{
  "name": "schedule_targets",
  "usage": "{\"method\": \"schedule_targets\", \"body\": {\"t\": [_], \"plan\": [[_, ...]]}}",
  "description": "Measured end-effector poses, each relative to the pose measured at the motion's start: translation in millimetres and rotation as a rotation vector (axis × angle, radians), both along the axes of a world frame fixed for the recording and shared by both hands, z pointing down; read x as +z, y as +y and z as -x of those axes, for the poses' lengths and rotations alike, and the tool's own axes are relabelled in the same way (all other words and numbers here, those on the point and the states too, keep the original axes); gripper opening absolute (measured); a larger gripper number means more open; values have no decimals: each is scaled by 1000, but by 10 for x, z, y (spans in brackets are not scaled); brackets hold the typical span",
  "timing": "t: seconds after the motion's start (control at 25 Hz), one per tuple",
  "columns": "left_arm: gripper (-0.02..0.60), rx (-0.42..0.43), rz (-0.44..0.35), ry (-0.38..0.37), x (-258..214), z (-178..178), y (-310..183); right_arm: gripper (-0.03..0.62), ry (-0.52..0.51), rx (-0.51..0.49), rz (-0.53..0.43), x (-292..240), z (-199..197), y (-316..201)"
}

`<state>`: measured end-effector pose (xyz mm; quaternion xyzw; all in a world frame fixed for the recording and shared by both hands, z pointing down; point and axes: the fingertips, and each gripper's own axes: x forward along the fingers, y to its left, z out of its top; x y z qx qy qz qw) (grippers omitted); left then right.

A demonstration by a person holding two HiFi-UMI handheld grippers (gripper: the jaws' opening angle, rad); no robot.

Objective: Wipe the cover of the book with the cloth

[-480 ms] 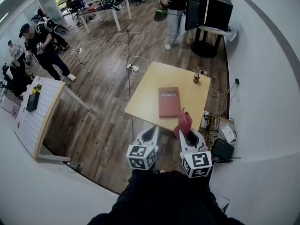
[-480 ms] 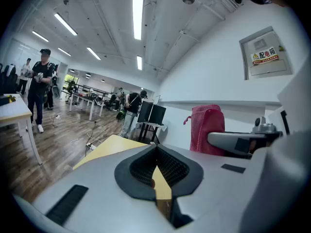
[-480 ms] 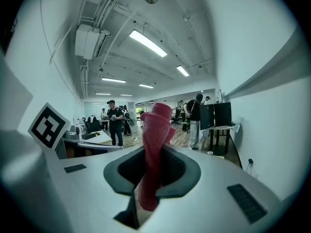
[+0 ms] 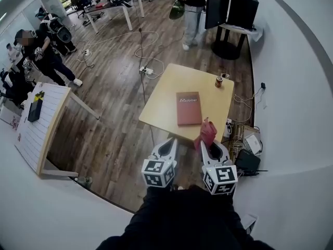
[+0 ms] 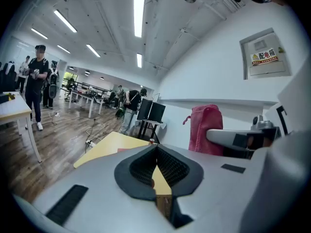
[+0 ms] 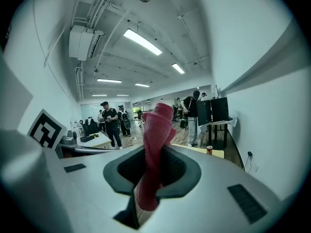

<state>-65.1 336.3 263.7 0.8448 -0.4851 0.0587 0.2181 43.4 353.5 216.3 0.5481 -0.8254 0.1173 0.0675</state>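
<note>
The red cloth [image 6: 156, 130] is pinched upright between the closed jaws of the right gripper [image 4: 209, 146]. A loose end is thereby left standing ahead of the jaws, ready, it is judged, to be laid on the cover. The jaws of the left gripper [image 5: 156, 148] are pressed together on nothing, so it is judged free for steadying. The book [image 4: 188, 108] is laid flat, cover up, on the worktop [image 4: 166, 95], well ahead of both pairs of jaws and untouched. A drinks can [image 4: 219, 81] is seen beyond the book; its contents cannot be told.
</note>
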Motion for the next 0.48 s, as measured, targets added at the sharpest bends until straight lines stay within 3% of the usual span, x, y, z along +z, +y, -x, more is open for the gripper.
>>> {"method": "schedule_targets", "body": {"t": [0.48], "plan": [[34, 3, 15, 19, 88, 286, 142, 78, 0, 2, 25, 87, 308, 125]]}}
